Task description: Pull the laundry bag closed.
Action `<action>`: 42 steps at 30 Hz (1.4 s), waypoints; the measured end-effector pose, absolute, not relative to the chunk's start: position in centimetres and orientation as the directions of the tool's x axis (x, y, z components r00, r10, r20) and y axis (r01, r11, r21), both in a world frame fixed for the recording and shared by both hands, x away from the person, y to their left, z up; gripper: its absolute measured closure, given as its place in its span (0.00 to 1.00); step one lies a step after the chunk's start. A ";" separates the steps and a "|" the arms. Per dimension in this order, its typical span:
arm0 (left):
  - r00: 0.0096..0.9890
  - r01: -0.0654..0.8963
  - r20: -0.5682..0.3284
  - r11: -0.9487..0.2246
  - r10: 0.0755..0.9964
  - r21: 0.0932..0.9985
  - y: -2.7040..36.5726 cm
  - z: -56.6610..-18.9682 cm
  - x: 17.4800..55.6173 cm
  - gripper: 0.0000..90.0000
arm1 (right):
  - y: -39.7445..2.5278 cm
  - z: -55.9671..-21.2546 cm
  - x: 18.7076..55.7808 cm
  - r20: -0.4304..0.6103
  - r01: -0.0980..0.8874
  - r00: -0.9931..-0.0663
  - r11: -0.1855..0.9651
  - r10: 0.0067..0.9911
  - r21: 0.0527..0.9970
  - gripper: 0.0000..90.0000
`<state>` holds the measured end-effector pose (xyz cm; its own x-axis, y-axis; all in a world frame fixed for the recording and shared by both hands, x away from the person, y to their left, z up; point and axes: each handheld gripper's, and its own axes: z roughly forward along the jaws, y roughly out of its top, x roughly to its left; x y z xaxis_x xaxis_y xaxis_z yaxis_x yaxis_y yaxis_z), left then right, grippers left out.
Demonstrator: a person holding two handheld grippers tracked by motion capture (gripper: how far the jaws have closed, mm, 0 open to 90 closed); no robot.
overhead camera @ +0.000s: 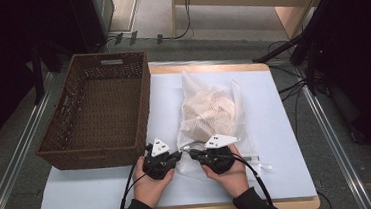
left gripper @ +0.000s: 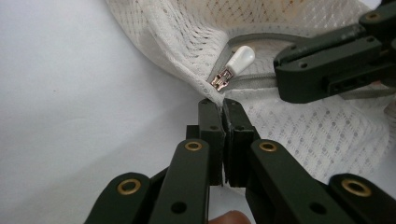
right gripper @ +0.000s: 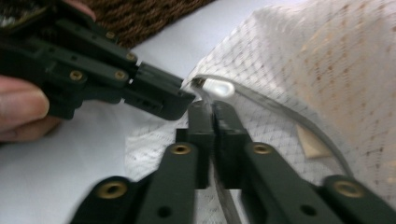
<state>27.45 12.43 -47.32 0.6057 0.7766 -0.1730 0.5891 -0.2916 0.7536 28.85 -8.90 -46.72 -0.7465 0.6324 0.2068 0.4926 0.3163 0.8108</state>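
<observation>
Pinching the mesh bag (left gripper: 299, 135) corner, left gripper (left gripper: 223, 105) fingers closed; right gripper (right gripper: 212, 106) closed beside the zip pull (right gripper: 219, 87); next, grip pull.

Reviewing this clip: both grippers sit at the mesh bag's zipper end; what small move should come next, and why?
Probably the right gripper should take the white zipper pull: the left gripper is shut on the mesh bag beside it, anchoring the corner.

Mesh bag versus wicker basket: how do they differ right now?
The mesh bag is white, soft and slumped; the wicker basket is dark brown, rigid and upright. The bag holds crumpled pale cloth; the basket is empty. Both grippers, left gripper and right gripper, meet at the bag's near end, not the basket. Both rest on the white table.
</observation>
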 end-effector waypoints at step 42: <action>0.607 0.532 -0.127 -0.282 0.784 0.798 12.6 -47.3 26.3 1.00 | -10.5 -47.0 28.4 0.300 0.566 -0.689 0.231 0.660 0.791 0.97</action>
